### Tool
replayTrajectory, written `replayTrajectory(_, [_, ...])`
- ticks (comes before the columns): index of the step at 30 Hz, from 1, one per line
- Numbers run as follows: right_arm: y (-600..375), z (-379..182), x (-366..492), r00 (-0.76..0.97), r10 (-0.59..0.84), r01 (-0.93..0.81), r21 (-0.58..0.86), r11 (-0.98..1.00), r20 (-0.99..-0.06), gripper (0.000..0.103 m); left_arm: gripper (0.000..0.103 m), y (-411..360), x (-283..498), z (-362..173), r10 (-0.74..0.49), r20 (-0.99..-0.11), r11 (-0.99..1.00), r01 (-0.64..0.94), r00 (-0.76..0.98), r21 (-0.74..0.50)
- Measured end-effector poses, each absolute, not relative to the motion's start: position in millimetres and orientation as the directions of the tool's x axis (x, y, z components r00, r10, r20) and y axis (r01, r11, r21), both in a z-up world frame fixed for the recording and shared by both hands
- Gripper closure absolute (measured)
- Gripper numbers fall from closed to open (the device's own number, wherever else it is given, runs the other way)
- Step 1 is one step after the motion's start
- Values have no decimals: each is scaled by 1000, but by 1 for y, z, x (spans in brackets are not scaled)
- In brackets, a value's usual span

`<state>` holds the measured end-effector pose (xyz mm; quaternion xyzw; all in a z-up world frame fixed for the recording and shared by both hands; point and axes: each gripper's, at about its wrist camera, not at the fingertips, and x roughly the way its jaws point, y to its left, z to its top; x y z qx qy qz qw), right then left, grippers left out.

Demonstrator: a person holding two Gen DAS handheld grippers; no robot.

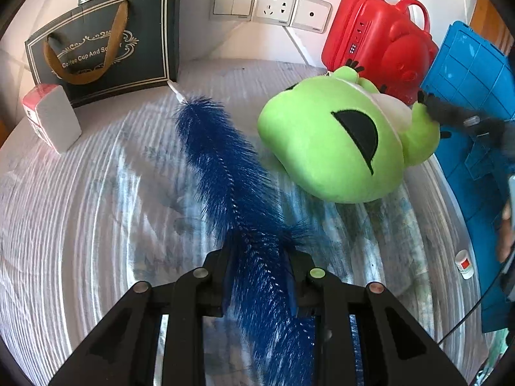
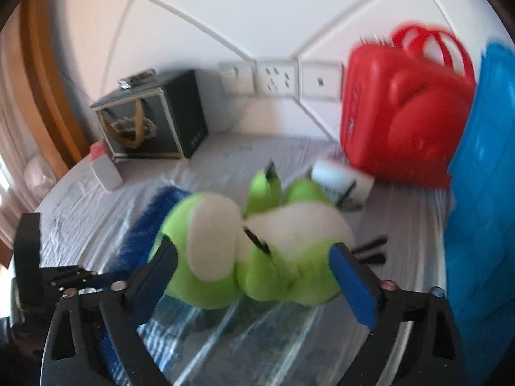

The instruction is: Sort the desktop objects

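Note:
My left gripper (image 1: 259, 257) is shut on a long blue bristle brush (image 1: 222, 160), which stretches away over the cloth-covered table (image 1: 80, 209) to its white tip. A green plush frog (image 1: 334, 138) lies to the right of the brush. In the right wrist view my right gripper (image 2: 254, 257) is open, one finger on each side of the frog (image 2: 225, 251); the view is blurred. The brush (image 2: 141, 225) shows to the frog's left. The right gripper's fingers (image 1: 450, 112) reach the frog's far right side in the left wrist view.
A black gift bag (image 1: 106, 45) and a white-and-red box (image 1: 51, 115) stand at the back left. A red case (image 1: 379, 41) and a blue crate (image 1: 473, 96) stand at the right. A small white bottle (image 1: 463, 263) lies by the crate. Wall sockets (image 1: 270, 6) sit behind.

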<state>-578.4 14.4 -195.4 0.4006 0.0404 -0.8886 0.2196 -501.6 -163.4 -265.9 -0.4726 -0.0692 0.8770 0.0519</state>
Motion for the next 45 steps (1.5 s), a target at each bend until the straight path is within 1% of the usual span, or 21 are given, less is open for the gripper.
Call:
replayTrajectory(2, [20,-212,-587,-557,-336,392,117,-913,-759,47,78,-163,-502,-266,157,-823,-985,-27,-546,-170])
replayTrajectory(3, [23,-215,-589,-558,-339,386,125,-914,-758,51,78,-163,-502,-266,156,-823,-985,-27,-547,-169])
replayTrajectory(5, [23,-218,-592,-567,-329,385,109,-916,-755,52,78,-164,-503,-267,155,-824,-985,-22,-545,-170])
replayTrajectory(8, [7,-238,-594,-564,-233,429,-40,-902,-792,51,78,-165,-504,-267,154,-824,-985,-20,-545,-171])
replayTrajectory(10, [5,-246,-590,-574,-217,439,-74,-895,-790,56,78,-165,-504,-268,149,-825,-986,-17,-545,-167])
replayTrajectory(11, [8,-244,-590,-570,-231,436,-53,-898,-789,66,78,-166,-504,-268,148,-826,-986,-16,-544,-166])
replayTrajectory(12, [13,-238,-591,-561,-266,432,-3,-902,-784,76,78,-166,-504,-269,148,-827,-986,-14,-543,-167])
replayTrajectory(13, [16,-232,-591,-564,-280,431,12,-902,-777,82,78,-167,-504,-268,147,-826,-986,-11,-544,-167])
replayTrajectory(15, [24,-214,-589,-555,-343,437,86,-896,-758,85,78,-167,-503,-267,147,-824,-986,-10,-547,-169])
replayTrajectory(16, [29,-207,-587,-550,-366,438,114,-892,-751,86,78,-168,-503,-267,145,-824,-986,-8,-548,-169])
replayTrajectory(23, [40,-187,-566,-532,-426,437,194,-879,-732,89,78,-167,-500,-262,146,-817,-986,-11,-557,-168])
replayTrajectory(30, [41,-163,-545,-535,-439,456,191,-869,-722,89,78,-164,-492,-246,171,-794,-984,-54,-583,-172])
replayTrajectory(34, [46,-145,-528,-545,-457,469,196,-861,-703,89,82,-162,-477,-233,181,-778,-983,-83,-601,-164])
replayTrajectory(39, [54,-122,-513,-564,-468,460,213,-862,-680,89,87,-159,-455,-205,187,-753,-982,-110,-631,-152])
replayTrajectory(41, [55,-112,-504,-574,-473,463,212,-861,-668,89,93,-160,-446,-194,183,-742,-983,-111,-645,-146])
replayTrajectory(43, [56,-99,-492,-587,-473,467,202,-861,-657,89,95,-161,-435,-182,180,-728,-984,-112,-662,-142])
replayTrajectory(45, [57,-87,-483,-595,-477,472,199,-859,-647,89,95,-162,-423,-169,177,-712,-984,-116,-680,-135])
